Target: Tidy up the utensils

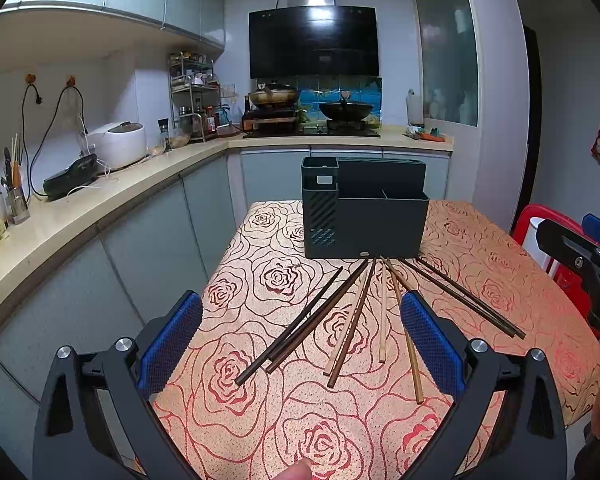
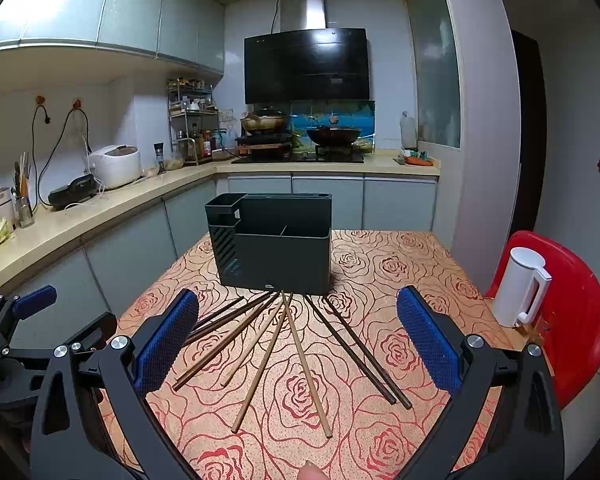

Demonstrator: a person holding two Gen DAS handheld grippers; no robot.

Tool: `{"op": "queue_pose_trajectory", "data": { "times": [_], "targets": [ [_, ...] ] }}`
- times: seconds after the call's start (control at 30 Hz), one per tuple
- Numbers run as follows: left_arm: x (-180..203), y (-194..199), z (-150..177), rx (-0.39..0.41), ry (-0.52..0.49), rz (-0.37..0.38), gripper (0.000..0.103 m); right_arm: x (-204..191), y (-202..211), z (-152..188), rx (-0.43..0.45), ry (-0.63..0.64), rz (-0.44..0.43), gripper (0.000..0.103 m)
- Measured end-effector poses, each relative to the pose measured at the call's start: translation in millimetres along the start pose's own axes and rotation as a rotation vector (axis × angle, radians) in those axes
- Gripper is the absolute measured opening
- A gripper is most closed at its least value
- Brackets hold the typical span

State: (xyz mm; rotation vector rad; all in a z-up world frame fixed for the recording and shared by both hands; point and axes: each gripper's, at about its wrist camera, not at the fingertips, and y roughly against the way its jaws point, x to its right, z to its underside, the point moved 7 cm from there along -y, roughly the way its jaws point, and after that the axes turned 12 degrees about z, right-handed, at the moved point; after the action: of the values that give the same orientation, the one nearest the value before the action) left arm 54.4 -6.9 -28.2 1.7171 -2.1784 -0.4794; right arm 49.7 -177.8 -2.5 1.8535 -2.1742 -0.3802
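Left wrist view: left gripper (image 1: 300,334) jaws spread wide, nothing between them. Chopsticks (image 1: 350,318) fanned across the rose-print tablecloth (image 1: 260,400) at frame centre, tips meeting at the dark utensil organizer (image 1: 364,208) above.

Right wrist view: right gripper (image 2: 298,338) likewise wide open, empty; chopsticks (image 2: 284,352) low centre, white kettle (image 2: 520,286) at right.

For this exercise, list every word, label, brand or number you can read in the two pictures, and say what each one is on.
None can be read.
Small badge at the base of the utensil holder: too small to read.
Marks on the range hood: blurred.
Bottle labels on the spice rack: too small.
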Motion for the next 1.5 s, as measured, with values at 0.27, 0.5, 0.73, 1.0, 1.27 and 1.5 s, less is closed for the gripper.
{"op": "queue_pose_trajectory", "data": {
  "times": [0.27,0.5,0.73,1.0,1.27,1.5],
  "targets": [
    [-3.5,-6.7,5.7,-0.019,-0.004,0.007,0.096,-0.7,-2.9,-0.8,-0.002,0.01,0.007,0.096],
    [-27.1,-4.0,-1.5,-0.012,0.035,0.0,0.096,4.0,-9.5,-0.3,-0.008,0.007,0.018,0.096],
    [-59.6,-2.9,-6.1,-0.007,0.09,-0.008,0.096,9.2,-12.8,0.2,-0.005,0.016,0.027,0.096],
    [-88.8,-31.7,19.1,-0.108,0.03,0.005,0.096,23.1,-30.7,15.6,-0.059,0.029,0.046,0.096],
    [-102.2,-68.5,61.7,-0.25,0.008,0.058,0.095,26.9,-43.4,27.6,-0.087,0.061,0.038,0.096],
    [-94.0,-84.3,89.1,-0.327,-0.056,0.127,0.084,33.0,-46.6,33.4,-0.073,0.093,0.025,0.096]
  ]
}}
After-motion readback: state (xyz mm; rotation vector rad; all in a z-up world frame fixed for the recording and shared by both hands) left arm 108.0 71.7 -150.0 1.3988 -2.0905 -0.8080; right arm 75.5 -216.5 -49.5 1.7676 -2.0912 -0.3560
